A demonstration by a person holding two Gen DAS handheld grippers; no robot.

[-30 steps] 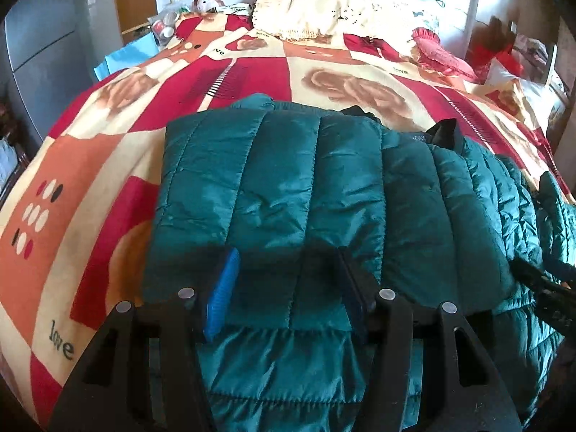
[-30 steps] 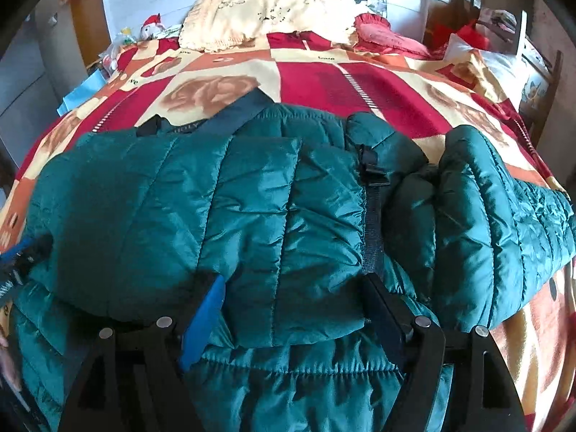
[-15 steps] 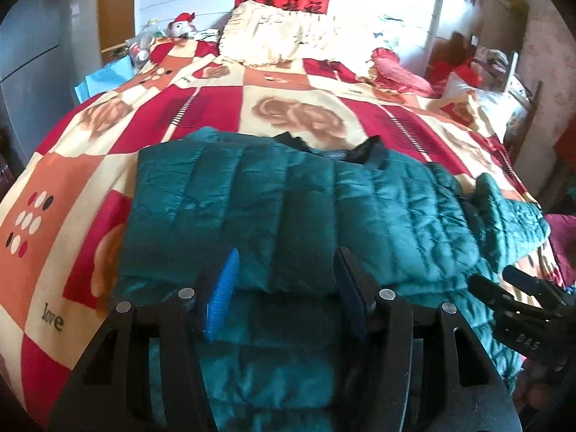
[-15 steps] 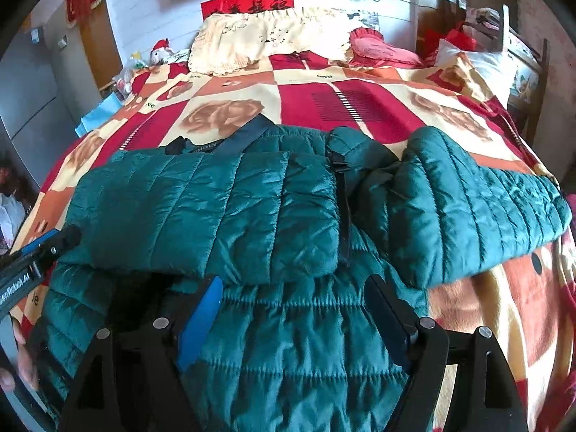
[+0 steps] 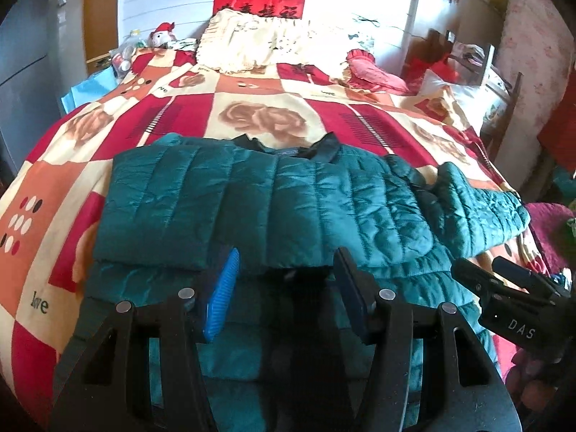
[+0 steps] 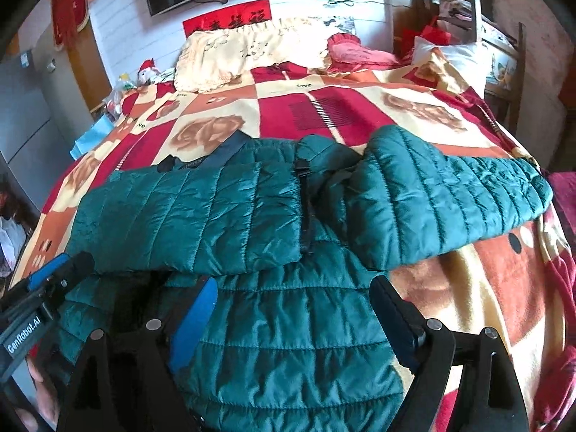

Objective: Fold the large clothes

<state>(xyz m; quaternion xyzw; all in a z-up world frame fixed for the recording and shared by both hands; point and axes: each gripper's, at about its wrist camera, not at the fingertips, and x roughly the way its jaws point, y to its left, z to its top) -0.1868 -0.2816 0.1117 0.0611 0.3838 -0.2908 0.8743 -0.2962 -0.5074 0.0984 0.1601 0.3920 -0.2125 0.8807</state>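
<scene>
A teal quilted puffer jacket (image 5: 259, 208) lies on the bed. Its left sleeve is folded across the chest; the right sleeve (image 6: 442, 198) sticks out to the right. My left gripper (image 5: 286, 270) is open and empty, above the jacket's lower body. My right gripper (image 6: 291, 298) is open and empty, above the hem area (image 6: 288, 342). The right gripper also shows at the right edge of the left wrist view (image 5: 504, 302), and the left gripper shows at the left edge of the right wrist view (image 6: 46, 291).
The bed has a red, orange and cream patterned blanket (image 5: 252, 115). Cream pillows (image 5: 259, 46) and a pink cushion (image 5: 374, 75) lie at the head. A grey cabinet (image 5: 21, 54) stands left. A chair with clutter (image 5: 475, 72) stands right.
Both grippers have pulled back and up from the jacket. The folded sleeve now lies flat across the chest. Both grippers stay open.
</scene>
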